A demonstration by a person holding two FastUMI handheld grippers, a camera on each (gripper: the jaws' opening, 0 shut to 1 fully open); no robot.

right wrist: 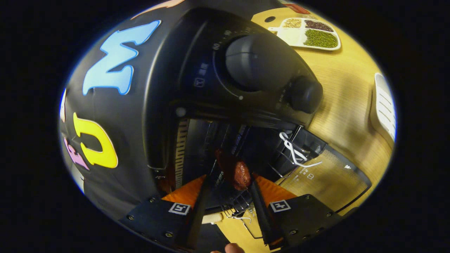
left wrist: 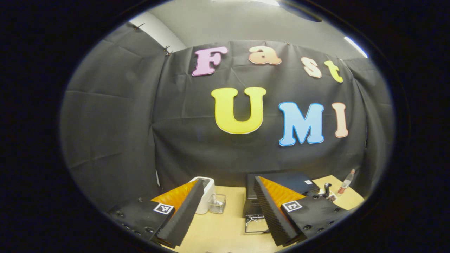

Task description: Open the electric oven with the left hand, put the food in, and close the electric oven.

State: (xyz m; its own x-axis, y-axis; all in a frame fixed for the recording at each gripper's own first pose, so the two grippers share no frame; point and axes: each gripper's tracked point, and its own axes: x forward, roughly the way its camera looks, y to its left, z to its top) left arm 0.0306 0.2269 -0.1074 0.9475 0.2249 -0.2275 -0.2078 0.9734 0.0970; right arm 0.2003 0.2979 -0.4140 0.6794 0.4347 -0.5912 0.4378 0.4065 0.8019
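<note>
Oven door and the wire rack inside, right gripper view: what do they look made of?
The dropped-open oven door looks like tinted glass: the wooden table shows through it, and it carries printed white marks. The rack seems thin bare metal wire, though it is dim.

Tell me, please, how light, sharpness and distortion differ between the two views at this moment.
Left gripper view: evenly lit and sharp; the fisheye bends the wall, while the electric oven and table look small. Right gripper view: tilted and close, so the oven's knob bulges; the oven cavity is dark, the sausage near the right gripper is dim, and the table's edge is slightly soft.
</note>
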